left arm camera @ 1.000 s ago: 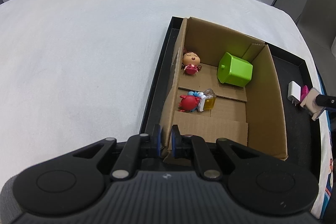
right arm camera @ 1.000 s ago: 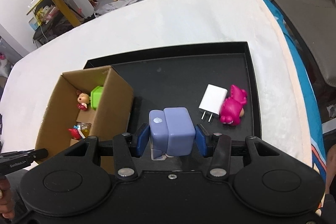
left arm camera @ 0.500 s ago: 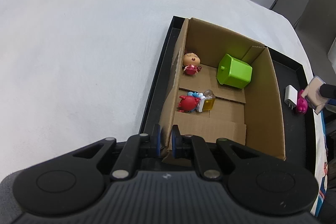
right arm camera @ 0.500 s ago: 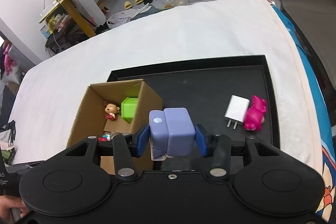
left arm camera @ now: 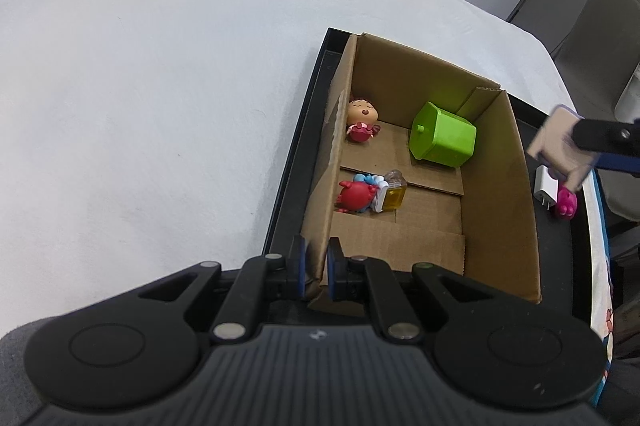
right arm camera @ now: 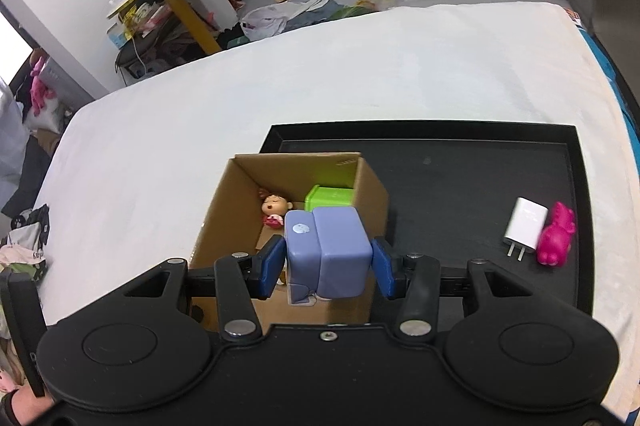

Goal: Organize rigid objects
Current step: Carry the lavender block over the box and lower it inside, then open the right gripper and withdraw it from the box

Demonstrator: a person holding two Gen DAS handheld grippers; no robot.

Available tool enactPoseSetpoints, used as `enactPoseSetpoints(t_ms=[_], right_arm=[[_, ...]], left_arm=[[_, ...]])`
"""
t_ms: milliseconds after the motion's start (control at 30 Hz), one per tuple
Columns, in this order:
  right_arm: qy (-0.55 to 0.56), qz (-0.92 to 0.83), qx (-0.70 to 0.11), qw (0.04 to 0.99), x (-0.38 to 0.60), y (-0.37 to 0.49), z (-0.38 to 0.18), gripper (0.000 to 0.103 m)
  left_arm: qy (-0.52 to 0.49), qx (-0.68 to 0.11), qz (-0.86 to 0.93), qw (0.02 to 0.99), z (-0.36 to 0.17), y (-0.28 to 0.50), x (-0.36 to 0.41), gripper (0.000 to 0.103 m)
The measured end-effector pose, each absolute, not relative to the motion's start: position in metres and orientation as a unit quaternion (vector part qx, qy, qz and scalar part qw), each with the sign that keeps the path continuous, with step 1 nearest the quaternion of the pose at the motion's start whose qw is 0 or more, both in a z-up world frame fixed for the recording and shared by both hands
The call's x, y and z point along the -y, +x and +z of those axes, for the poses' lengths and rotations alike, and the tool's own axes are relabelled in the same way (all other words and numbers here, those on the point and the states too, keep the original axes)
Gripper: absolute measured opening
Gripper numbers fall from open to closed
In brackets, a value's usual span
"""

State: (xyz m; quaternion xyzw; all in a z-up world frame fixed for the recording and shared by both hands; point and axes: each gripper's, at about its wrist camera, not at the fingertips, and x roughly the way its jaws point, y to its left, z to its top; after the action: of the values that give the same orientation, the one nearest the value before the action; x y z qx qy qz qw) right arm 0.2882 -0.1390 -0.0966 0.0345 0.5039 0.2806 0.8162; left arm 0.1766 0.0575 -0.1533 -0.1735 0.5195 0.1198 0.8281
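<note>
Left wrist view: the left gripper [left arm camera: 314, 272] is seen with its jaws clenched on the near corner of the left wall of the cardboard box [left arm camera: 496, 186]. The box stands open-topped at the left end of a black tray [right arm camera: 460, 182], which lies on a surface covered in white cloth [left arm camera: 140, 106]. Inside the box four items are recorded: a small doll with a round face [left arm camera: 361, 122] against the left wall, a green cube-shaped container [left arm camera: 442, 135] tipped on its side near the far right corner, and a red figure [left arm camera: 355, 195] lying touching a small yellow bottle [left arm camera: 393, 192] near the middle of the floor.

Right wrist view: the right gripper [right arm camera: 327, 262] is seen with its jaws grasping a lavender block [right arm camera: 326, 252] by its two sides. The block is held in the air over the right wall of the box, above the opening. On the bare tray floor to the right, well apart from the box, a white charger plug [right arm camera: 525, 227] lies flat with its prongs toward the camera, and a magenta toy [right arm camera: 557, 232] lies just beside it, touching or nearly so.
</note>
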Motion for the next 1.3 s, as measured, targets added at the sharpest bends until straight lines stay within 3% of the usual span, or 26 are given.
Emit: enactPoseSetpoints(t_ms=[867,1067,1133,1300], right_arm=[[0.004,0.289,-0.504,0.814,0.047,0.297,-0.111,0.048],[0.002,0.291,-0.5,0.815,0.054,0.292,-0.102,0.063],[-0.002,0.289,-0.498,0.818,0.06,0.289,-0.099,0.076],[-0.017,0.299,-0.508,0.807,0.068,0.284,-0.095,0.078]], left_arm=[[-0.196,-0.511,0.104,0.831,-0.157,0.171,-0.068,0.01],[-0.201,-0.509,0.106,0.83,-0.157,0.17,-0.069,0.01],[-0.202,-0.509,0.106,0.83,-0.157,0.17,-0.07,0.01],[-0.199,-0.508,0.108,0.831,-0.157,0.169,-0.069,0.01]])
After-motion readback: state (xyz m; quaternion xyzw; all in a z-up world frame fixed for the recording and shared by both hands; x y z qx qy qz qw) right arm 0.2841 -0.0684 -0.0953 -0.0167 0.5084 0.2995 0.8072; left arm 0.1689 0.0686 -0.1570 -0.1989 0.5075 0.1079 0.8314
